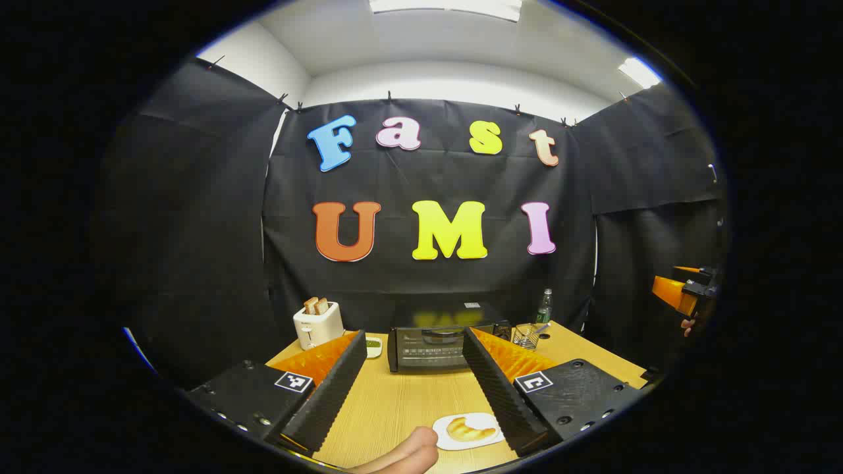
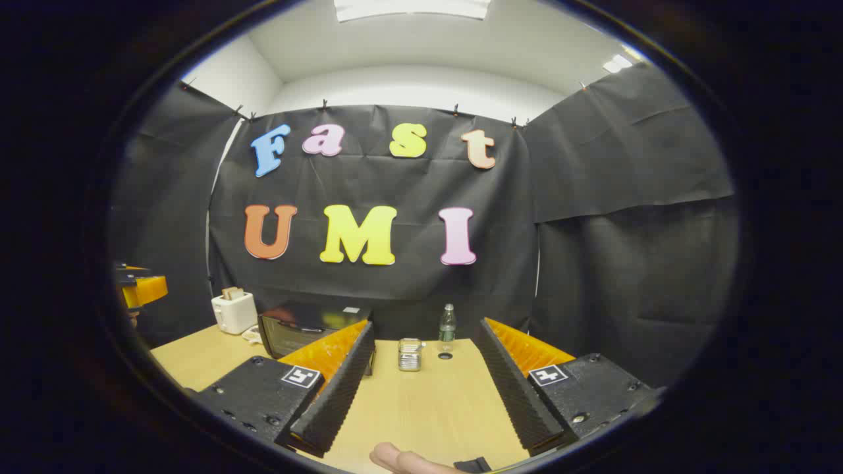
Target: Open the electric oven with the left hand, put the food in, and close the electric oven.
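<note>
Both claws gape empty – left claw (image 1: pixel 411 388) faces the closed oven (image 1: pixel 440 345); a misjudged reach could knock the croissant plate (image 1: pixel 469 431) off the surface (image 1: pixel 395 401)

White toaster (image 1: pixel 317 325) with two bread slices (image 1: pixel 315 305) set at the wooden table's (image 1: pixel 395 401) back left, small dish (image 1: pixel 373 346) placed beside it, green bottle (image 1: pixel 544 307) stood behind wire utensil holder (image 1: pixel 525 336), metal cup (image 2: pixel 409 354) placed near bottle (image 2: pixel 447 328)
</note>
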The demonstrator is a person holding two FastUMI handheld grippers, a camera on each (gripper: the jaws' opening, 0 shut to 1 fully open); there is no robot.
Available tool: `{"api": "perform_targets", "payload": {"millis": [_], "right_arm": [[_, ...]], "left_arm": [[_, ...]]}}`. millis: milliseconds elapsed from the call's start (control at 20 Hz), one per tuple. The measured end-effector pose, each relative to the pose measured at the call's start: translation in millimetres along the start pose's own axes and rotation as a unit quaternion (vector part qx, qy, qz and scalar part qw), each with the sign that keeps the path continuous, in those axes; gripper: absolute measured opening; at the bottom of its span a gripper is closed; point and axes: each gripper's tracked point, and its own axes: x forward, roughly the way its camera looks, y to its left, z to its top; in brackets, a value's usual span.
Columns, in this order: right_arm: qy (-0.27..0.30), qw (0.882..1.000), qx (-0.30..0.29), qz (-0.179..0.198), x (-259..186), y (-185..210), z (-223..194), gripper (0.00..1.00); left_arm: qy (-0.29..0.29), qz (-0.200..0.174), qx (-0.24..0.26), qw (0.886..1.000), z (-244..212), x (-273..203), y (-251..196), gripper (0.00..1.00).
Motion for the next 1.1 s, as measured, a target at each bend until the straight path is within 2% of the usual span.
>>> {"api": "perform_targets", "payload": {"millis": [200, 400, 450, 500, 700, 750, 850, 950, 1100], "right_arm": [[-0.004, 1.0, 0.009, -0.006, 8, -9, -2, 1.0], [-0.011, 1.0, 0.026, -0.006, 19, -10, -3, 0.99], [-0.014, 0.999, 0.032, -0.005, 23, -10, -4, 0.97], [-0.014, 0.999, 0.035, -0.003, 25, -9, -6, 1.0], [-0.011, 0.999, 0.048, 0.001, 38, -12, -17, 1.0], [-0.009, 0.999, 0.051, -0.001, 42, -14, -20, 0.96], [-0.002, 0.999, 0.048, -0.002, 49, -16, -29, 1.0], [0.004, 0.999, 0.041, 0.0, 56, -15, -36, 0.96], [0.011, 0.999, 0.041, 0.002, 66, -17, -44, 0.96]], "left_arm": [[0.007, -0.011, 0.001, 1.0, -9, 8, -2, 0.96], [0.037, -0.033, -0.019, 0.999, -24, 16, -9, 0.96], [0.035, -0.035, -0.018, 0.999, -24, 19, -9, 0.96], [0.036, -0.032, -0.018, 0.999, -27, 23, -6, 0.95], [0.044, -0.033, -0.021, 0.998, -39, 40, -5, 0.94], [0.044, -0.033, -0.016, 0.998, -40, 45, -5, 0.94], [0.044, -0.04, -0.012, 0.998, -41, 61, -8, 0.94], [0.045, -0.048, -0.018, 0.998, -40, 82, -11, 0.94], [0.061, -0.059, -0.027, 0.996, -43, 117, -21, 0.94]]}}
